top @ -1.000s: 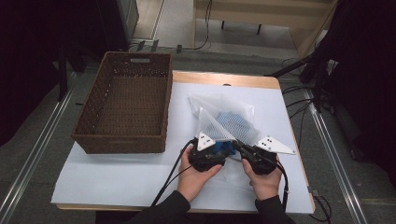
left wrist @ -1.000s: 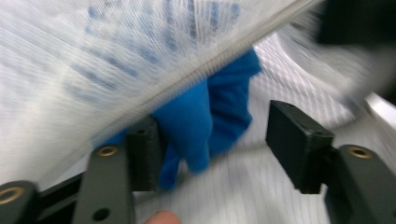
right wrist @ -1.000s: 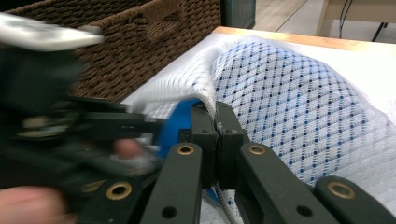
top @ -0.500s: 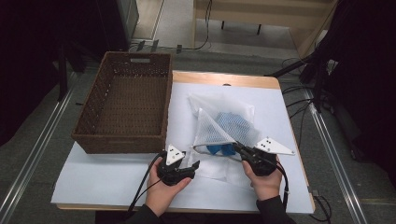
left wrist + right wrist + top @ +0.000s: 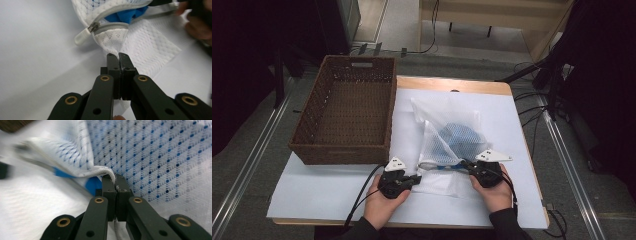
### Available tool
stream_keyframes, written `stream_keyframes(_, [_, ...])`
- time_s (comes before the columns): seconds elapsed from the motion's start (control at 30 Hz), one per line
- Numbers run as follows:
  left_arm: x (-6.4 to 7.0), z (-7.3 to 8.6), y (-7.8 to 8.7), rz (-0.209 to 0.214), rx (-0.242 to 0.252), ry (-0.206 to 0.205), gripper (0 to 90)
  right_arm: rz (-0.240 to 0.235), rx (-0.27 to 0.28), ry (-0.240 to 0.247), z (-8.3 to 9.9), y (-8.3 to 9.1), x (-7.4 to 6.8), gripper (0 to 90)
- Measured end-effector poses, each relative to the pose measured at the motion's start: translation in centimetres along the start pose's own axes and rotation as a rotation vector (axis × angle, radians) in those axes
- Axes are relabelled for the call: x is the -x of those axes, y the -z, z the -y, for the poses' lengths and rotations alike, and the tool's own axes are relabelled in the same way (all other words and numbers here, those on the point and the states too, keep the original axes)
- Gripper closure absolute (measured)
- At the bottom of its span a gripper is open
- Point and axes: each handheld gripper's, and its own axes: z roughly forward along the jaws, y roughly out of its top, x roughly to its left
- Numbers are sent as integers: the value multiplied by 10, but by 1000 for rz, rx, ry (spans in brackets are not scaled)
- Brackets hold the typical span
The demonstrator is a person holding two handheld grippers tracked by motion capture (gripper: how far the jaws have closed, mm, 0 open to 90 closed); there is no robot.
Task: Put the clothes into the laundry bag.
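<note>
first, in the high view, the white mesh bag (image 5: 447, 145) lies on the white cover of the table (image 5: 327, 195), just beside the brown wicker basket (image 5: 344, 117), which stands at the left with nothing seen inside. something blue, the blue cloth (image 5: 457, 140), is inside the bag. the left gripper (image 5: 412, 178) and the right gripper (image 5: 464, 167) are at the near edge of the bag, one at each end of its opening, so the edge is pulled into a line between them. i judge that this is done to keep the mouth tight and straight, for opening it or for working the zipper.

next, in the left gripper view, the two jaws are pressed together on a thin fold of the mesh at the corner of the bag (image 5: 112, 41). the zipper pull (image 5: 83, 37) with its white tab sits just beyond the jaws, at the end of the zipper line, and the zipper is open there, with blue cloth (image 5: 125, 17) showing in the gap. holding the corner below the pull probably gives a fixed point.

lastly, in the right gripper view, the jaws are clamped on the thick white hem (image 5: 103, 171) of the bag, which bends over them. the mesh (image 5: 162, 157) rises behind, with blue dots showing through, and a piece of blue cloth (image 5: 92, 185) is near the jaws. the left part is blurred.
</note>
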Motion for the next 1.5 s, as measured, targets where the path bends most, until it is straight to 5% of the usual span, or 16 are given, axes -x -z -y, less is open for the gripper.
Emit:
stream_keyframes(0.07, [-4,4,5,78,-7,65,900,28,-24,2,3,-2,4,900])
stream_keyframes(0.13, [-7,7,5,90,-19,92,899,46,-30,3,3,-2,5,900])
stream_keyframes(0.23, [-3,7,2,59,-33,56,827,39,-34,12,4,-2,1,900])
stream_keyframes(0.4, [5,5,4,17,32,-41,564,-17,-66,125,10,5,-13,894])
stream_keyframes(0.5, [2,1,10,-38,93,-49,495,-65,-40,133,16,17,-9,759])
stream_keyframes(0.6, [-1,-5,17,-76,171,-43,483,-107,26,83,20,34,2,625])
stream_keyframes(0.7, [-3,-11,19,-123,217,-35,480,-97,93,28,26,56,20,590])
stream_keyframes(0.83, [-6,-16,11,-145,225,6,492,-37,145,-64,36,71,43,584])
stream_keyframes(0.9, [-4,-17,8,-144,229,19,493,-47,191,-118,39,80,55,575])
stream_keyframes(1.0, [-3,-20,4,-155,219,15,493,-40,221,-122,39,89,60,560])
stream_keyframes(1.23, [-5,-24,-16,-220,175,53,482,112,109,-235,46,67,70,547])
stream_keyframes(1.4, [-3,-26,-27,-237,96,32,472,166,8,-214,42,49,66,531])
stream_keyframes(1.5, [0,-27,-30,-239,59,-17,614,156,-34,-174,41,43,60,590])
